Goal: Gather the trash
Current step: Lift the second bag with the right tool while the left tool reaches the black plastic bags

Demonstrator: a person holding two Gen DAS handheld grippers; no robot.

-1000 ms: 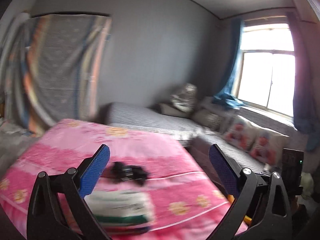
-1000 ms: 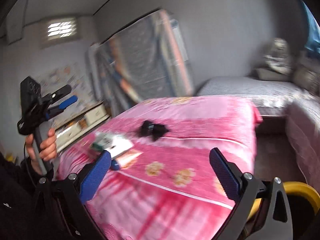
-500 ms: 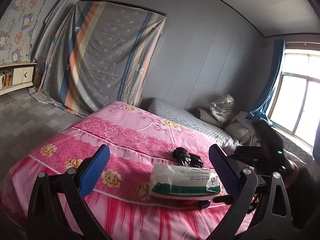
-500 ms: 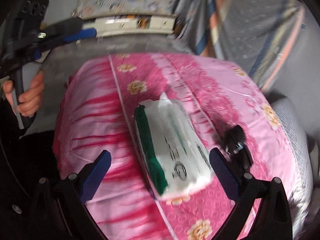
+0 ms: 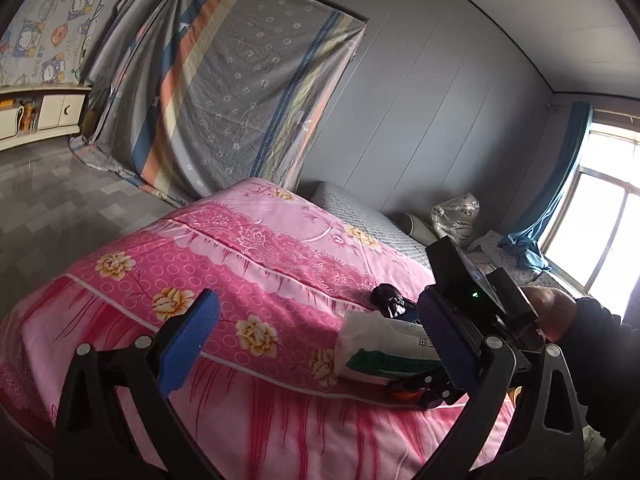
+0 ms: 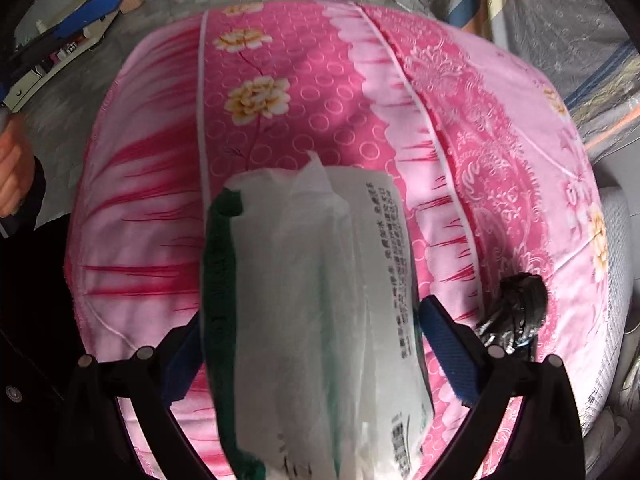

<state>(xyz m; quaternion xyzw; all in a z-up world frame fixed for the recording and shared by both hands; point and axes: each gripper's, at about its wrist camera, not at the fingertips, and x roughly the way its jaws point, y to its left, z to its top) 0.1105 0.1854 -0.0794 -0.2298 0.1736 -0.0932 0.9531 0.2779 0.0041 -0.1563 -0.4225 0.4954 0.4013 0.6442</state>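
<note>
A white and green tissue pack (image 6: 316, 304) lies on the pink flowered bedspread (image 6: 304, 80). My right gripper (image 6: 316, 344) is open, with its blue pads on either side of the pack. A crumpled black plastic bag (image 6: 516, 312) lies just right of it. In the left wrist view the pack (image 5: 384, 348) and the black bag (image 5: 388, 298) sit at the bed's near right. My left gripper (image 5: 320, 344) is open and empty, above the bed's front edge. The right gripper's body (image 5: 472, 296) shows over the pack.
A striped grey sheet (image 5: 224, 92) hangs over something against the far wall. A grey bed with pillows (image 5: 372, 220) stands behind the pink one. A window with blue curtain (image 5: 600, 220) is at right. White cabinets (image 5: 40, 112) line the left wall. Grey floor lies left of the bed.
My right gripper has moved down and forward so its open fingers now straddle the tissue pack. My left gripper has swung left, so the pack sits further right in its view.
</note>
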